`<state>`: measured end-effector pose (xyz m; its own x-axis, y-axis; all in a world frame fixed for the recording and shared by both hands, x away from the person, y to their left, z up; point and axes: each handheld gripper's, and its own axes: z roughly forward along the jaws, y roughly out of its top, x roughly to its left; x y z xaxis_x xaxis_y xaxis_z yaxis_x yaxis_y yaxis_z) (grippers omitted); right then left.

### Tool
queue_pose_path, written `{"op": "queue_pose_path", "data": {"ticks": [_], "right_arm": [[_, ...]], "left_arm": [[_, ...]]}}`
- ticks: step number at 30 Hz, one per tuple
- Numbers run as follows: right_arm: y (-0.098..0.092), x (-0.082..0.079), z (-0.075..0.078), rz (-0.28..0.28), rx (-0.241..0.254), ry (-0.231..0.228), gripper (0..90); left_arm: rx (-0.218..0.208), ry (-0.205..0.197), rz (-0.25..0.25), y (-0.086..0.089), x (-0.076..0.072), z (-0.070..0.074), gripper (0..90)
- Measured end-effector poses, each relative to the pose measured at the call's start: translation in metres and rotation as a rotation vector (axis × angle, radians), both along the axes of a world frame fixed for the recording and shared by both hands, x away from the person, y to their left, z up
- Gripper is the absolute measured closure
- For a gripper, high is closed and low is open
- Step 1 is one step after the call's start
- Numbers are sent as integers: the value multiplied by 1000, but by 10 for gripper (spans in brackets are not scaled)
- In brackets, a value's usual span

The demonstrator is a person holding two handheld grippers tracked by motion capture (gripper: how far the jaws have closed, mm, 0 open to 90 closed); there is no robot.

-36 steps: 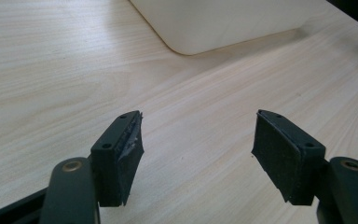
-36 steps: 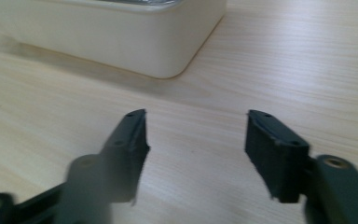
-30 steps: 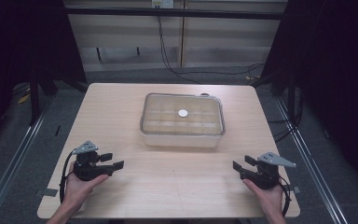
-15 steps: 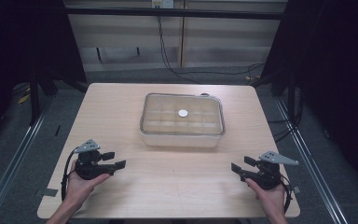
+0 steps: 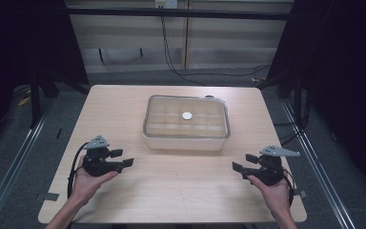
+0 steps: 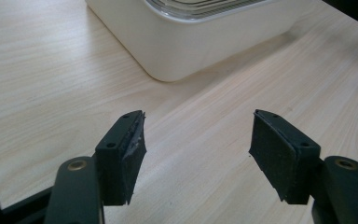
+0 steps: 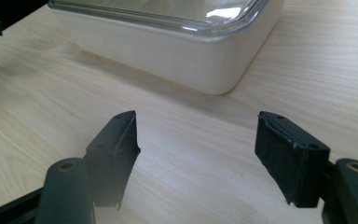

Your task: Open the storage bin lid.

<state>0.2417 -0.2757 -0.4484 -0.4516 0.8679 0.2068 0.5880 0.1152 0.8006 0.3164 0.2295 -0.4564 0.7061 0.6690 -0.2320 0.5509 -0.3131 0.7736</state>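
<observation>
A white box with a clear lid stands at the table's middle, and a small pale round disc lies on the lid. My left gripper is held low over the table at the front left, pointing right. It is open, its jaws have just been closing a little, and nothing is between them. My right gripper is at the front right, pointing left. It is open, its jaws have just been opening, and they hold nothing. Each gripper view shows a near corner of the box.
The light wooden table has bare room in front of the box, between the two grippers. Dark drapes flank the table, and cables run along the floor behind it. Metal rails run along both sides.
My right gripper has risen slightly and its jaws stand wider apart. The left hand has hardly moved. The box is where it was.
</observation>
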Motion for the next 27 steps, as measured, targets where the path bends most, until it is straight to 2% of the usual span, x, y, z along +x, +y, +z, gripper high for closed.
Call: {"op": "queue_pose_path", "data": {"ticks": [2, 4, 6, 9, 11, 13, 16, 17, 27], "right_arm": [[1, 8, 4, 0, 4, 0, 282], [2, 13, 7, 4, 15, -3, 277], [3, 18, 8, 5, 18, -4, 273], [5, 22, 5, 14, 14, 2, 273], [6, 26, 3, 12, 4, 10, 271], [6, 28, 3, 14, 4, 12, 269], [6, 36, 7, 8, 22, 0, 261], [7, 37, 8, 8, 21, -1, 261], [10, 53, 21, 30, 13, -15, 260]], "left_arm": [[-19, 4, 4, 1, 4, 2, 353], [-18, 29, 33, 2, 9, 4, 363], [-18, 24, 38, 3, 13, 8, 396], [-41, 12, 45, 2, 16, 10, 391], [-24, -1, 31, 0, 22, 12, 388], [-30, -3, 30, -1, 23, 13, 388], [-6, -21, 25, -6, 29, 19, 389], [-16, -34, 24, -9, 32, 22, 389], [-4, -37, -11, -27, 46, 31, 350]]}}
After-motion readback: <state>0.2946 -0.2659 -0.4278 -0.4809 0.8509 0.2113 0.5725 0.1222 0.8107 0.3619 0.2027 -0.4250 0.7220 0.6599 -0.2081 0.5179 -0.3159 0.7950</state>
